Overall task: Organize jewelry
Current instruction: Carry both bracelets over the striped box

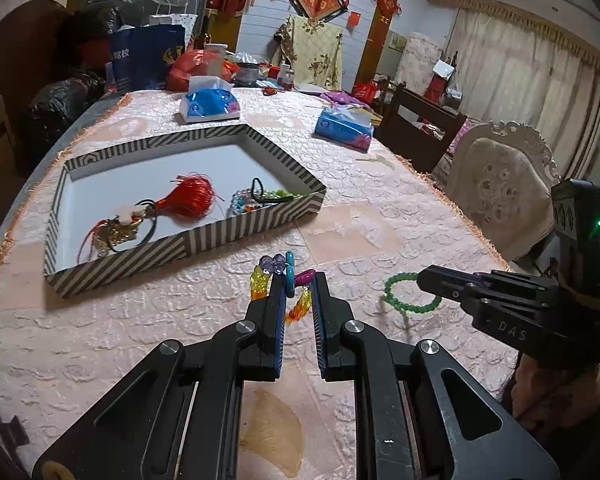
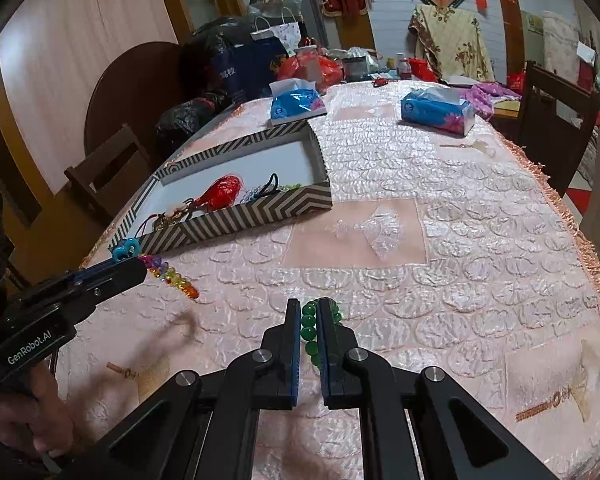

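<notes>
Left gripper (image 1: 296, 280) fingers pinch the colourful bracelet (image 1: 278, 276) just above the tabletop (image 1: 140, 320); right gripper (image 2: 309, 312) fingers clamp the green bracelet (image 2: 310, 328). Best carry each over the striped box (image 1: 180, 240) rim, then release low.

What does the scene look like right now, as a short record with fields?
left tool: shut on colourful bracelet, lifted near the tray's front wall
right tool: shut on green bracelet, low over the cloth
tray: striped, open, holds red tassel, bead bracelets and a black hair tie
table: pink cloth, two tissue packs at the far end
done: neither held bracelet is in the tray yet
</notes>
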`<state>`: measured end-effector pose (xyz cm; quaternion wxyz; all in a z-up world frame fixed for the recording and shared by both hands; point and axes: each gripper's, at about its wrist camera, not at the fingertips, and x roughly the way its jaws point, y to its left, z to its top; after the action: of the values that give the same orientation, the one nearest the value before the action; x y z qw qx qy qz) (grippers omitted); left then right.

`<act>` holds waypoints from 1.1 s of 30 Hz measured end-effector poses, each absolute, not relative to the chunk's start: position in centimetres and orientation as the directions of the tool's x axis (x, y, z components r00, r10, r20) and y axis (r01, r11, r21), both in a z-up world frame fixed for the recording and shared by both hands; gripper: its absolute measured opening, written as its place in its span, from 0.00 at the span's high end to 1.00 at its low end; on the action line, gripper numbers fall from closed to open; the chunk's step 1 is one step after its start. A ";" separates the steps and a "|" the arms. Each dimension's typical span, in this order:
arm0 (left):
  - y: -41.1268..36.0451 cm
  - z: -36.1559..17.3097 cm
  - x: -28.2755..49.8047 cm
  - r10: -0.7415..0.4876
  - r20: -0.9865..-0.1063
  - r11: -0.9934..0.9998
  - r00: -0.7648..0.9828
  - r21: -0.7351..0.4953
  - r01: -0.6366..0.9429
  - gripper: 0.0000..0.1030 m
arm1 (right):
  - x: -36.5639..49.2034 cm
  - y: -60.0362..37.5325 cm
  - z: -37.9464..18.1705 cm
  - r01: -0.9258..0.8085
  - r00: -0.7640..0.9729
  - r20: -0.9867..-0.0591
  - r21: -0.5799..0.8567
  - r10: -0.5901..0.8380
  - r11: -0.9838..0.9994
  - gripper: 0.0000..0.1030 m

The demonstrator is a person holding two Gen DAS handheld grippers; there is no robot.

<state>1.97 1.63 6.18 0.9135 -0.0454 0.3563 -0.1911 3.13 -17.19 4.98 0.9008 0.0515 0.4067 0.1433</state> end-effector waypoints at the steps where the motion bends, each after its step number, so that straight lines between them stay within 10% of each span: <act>1: 1.8 6.2 2.0 -0.377 -0.635 0.925 0.674 -0.220 0.310 0.89 | 3.1 -17.1 5.1 -0.217 0.627 -0.720 0.205 0.298 0.954 0.93; 33: 6.7 8.0 5.7 -0.325 -0.594 0.944 0.736 -0.255 0.211 0.89 | 6.6 -14.5 7.4 -0.283 0.628 -0.722 0.135 0.290 0.950 0.93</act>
<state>5.67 6.69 8.03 0.9277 -0.0854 0.3334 -0.1443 6.63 -14.46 7.45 0.9023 0.0045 0.4008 0.1586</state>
